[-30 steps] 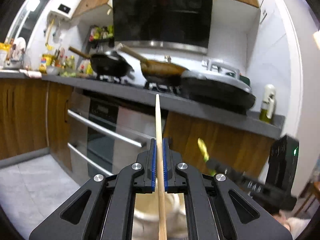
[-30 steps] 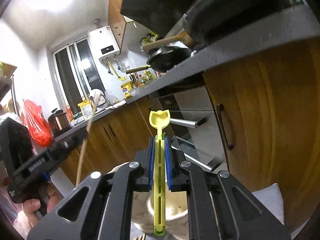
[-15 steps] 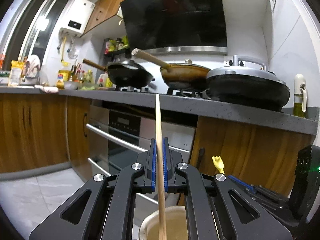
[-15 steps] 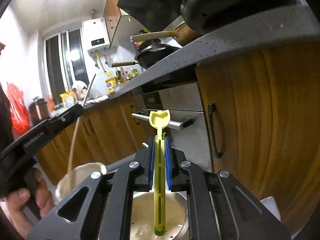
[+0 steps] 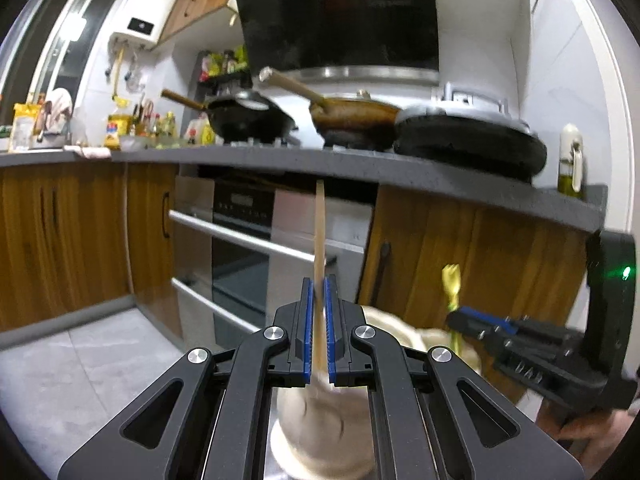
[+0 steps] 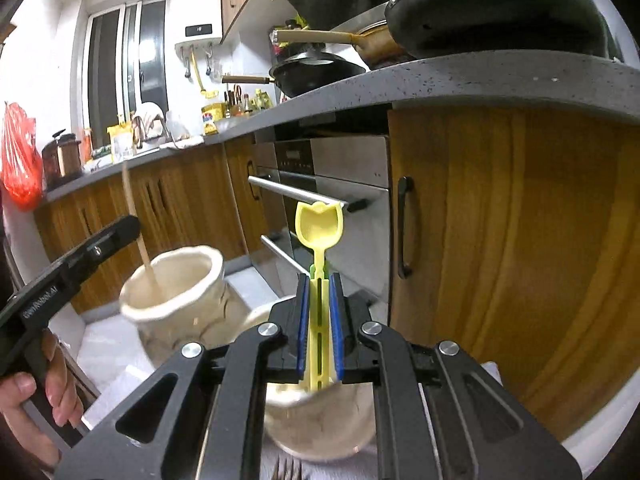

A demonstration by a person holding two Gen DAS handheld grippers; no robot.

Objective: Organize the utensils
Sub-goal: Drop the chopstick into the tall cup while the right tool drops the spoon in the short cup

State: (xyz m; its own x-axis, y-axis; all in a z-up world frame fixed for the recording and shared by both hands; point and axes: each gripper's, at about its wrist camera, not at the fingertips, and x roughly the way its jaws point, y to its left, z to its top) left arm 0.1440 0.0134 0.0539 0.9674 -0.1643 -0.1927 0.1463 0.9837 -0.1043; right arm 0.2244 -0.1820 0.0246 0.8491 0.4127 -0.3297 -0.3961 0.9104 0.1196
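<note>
Both grippers loaded, utensils over the jars.

Left gripper (image 5: 318,328): fingers clamped on a chopstick (image 5: 320,240), upright, low end inside the rim of the left jar (image 6: 172,280). Right gripper (image 6: 319,328): fingers clamped on a yellow spoon (image 6: 319,228), bowl up, handle end dipping into the second jar (image 6: 320,420) beneath. Jars sit just beside each other; cabinet door close on the right, open floor to the left. Second jar's rim mostly hidden by the fingers; fork tines (image 6: 286,468) cut off at the bottom edge. Jars blurred.
</note>
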